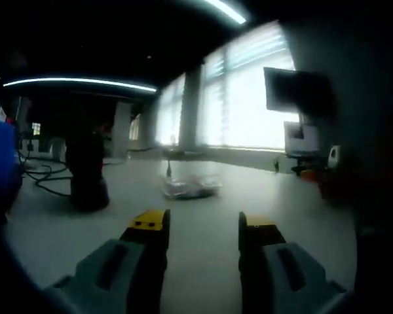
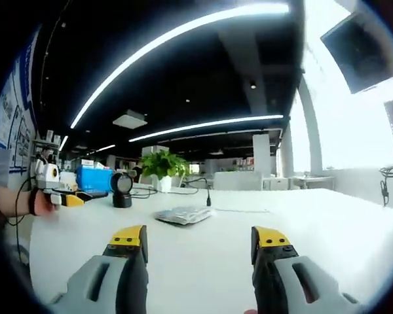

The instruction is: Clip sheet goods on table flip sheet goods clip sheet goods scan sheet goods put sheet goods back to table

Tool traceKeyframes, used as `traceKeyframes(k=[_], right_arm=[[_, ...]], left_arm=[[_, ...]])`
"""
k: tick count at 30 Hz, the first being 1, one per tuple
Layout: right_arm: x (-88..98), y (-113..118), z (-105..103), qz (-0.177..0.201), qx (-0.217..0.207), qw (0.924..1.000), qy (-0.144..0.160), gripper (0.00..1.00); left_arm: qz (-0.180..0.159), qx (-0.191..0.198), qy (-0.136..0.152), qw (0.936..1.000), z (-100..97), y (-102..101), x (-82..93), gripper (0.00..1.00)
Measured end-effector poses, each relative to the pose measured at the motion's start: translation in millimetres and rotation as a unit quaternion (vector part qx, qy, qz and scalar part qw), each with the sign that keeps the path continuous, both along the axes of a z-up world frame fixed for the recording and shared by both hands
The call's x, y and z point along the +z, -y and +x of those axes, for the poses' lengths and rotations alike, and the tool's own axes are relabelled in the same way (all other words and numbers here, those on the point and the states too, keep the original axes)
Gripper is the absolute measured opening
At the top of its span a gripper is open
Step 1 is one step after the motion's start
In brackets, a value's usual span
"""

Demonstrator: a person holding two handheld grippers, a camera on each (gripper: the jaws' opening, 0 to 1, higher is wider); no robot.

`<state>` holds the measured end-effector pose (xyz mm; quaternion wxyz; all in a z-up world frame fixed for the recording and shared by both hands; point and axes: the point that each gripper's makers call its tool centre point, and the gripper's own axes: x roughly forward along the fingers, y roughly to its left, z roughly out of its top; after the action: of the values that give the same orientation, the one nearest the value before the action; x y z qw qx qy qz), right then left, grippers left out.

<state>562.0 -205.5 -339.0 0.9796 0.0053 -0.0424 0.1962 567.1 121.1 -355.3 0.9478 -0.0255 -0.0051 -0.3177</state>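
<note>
A flat packet of sheet goods in clear wrap (image 1: 188, 188) lies on the white table (image 1: 203, 248), well ahead of my left gripper (image 1: 202, 223), which stands open with nothing between its yellow-tipped fingers. The same packet (image 2: 182, 214) lies beyond my right gripper (image 2: 200, 237), also open and holding nothing. Far left in the right gripper view, a hand holds the left gripper (image 2: 65, 196) low over the table edge.
A dark scanner on a stand (image 1: 86, 171) rises left of the packet; the scanner (image 2: 122, 190) also stands behind it, with cables. A blue box (image 2: 93, 178) and a potted plant (image 2: 162, 169) sit at the back. Bright windows (image 1: 249, 98) line the room.
</note>
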Motion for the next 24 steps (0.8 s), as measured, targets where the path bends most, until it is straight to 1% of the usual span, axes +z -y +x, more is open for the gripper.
traceKeyframes(k=[2,3,5,6,7,8,9,10,11,15,19,22,24], right_arm=[[6.1,0.6,-3.0,0.015,0.001,0.9998,0.014,0.60],[5.4,0.8,-4.5,0.016,0.003,0.9998,0.015,0.61],[6.1,-0.8,-6.3,0.013,0.007,0.9998,0.016,0.62],[7.9,-2.6,-7.5,0.008,0.006,0.9997,0.024,0.63],[8.5,-3.6,-8.0,0.001,0.006,0.9996,0.027,0.63],[8.2,-2.0,-4.1,-0.001,0.010,0.9995,0.029,0.63],[7.4,-3.0,-3.3,-0.002,0.011,0.9996,0.028,0.63],[5.4,-6.0,-2.9,-0.013,0.012,0.9996,0.024,0.63],[4.9,-4.8,-2.2,-0.016,0.013,0.9995,0.024,0.63],[5.2,-3.5,-2.3,-0.008,0.015,0.9996,0.023,0.63],[1.9,-2.2,0.7,-0.009,0.011,0.9998,0.016,0.61],[-3.3,-6.0,0.1,-0.024,0.009,0.9996,0.008,0.60],[-3.6,-5.8,-0.6,-0.028,0.006,0.9995,0.009,0.60]], left_arm=[[0.012,0.000,0.003,0.9999,-0.1,2.3,-1.7,0.34],[0.022,0.002,0.005,0.9997,0.2,2.9,-3.0,0.34],[0.034,0.008,0.006,0.9994,1.7,2.8,-5.5,0.35],[0.036,0.014,0.007,0.9992,3.1,0.6,-5.3,0.35],[0.035,0.016,0.006,0.9992,3.6,-0.2,-5.2,0.35],[0.031,0.018,0.004,0.9993,4.8,-1.6,-4.9,0.35],[0.028,0.020,0.003,0.9994,5.5,-2.8,-4.8,0.36],[0.027,0.022,0.003,0.9994,5.8,-3.4,-4.5,0.36],[0.025,0.023,0.002,0.9994,5.9,-3.9,-4.2,0.36],[0.032,0.030,0.004,0.9990,6.9,-6.0,-4.6,0.36],[0.036,0.026,0.007,0.9990,5.6,-4.4,-4.6,0.36],[0.035,0.022,0.010,0.9991,4.1,-3.1,-3.4,0.36],[0.034,0.020,0.009,0.9992,3.4,-2.5,-3.8,0.36]])
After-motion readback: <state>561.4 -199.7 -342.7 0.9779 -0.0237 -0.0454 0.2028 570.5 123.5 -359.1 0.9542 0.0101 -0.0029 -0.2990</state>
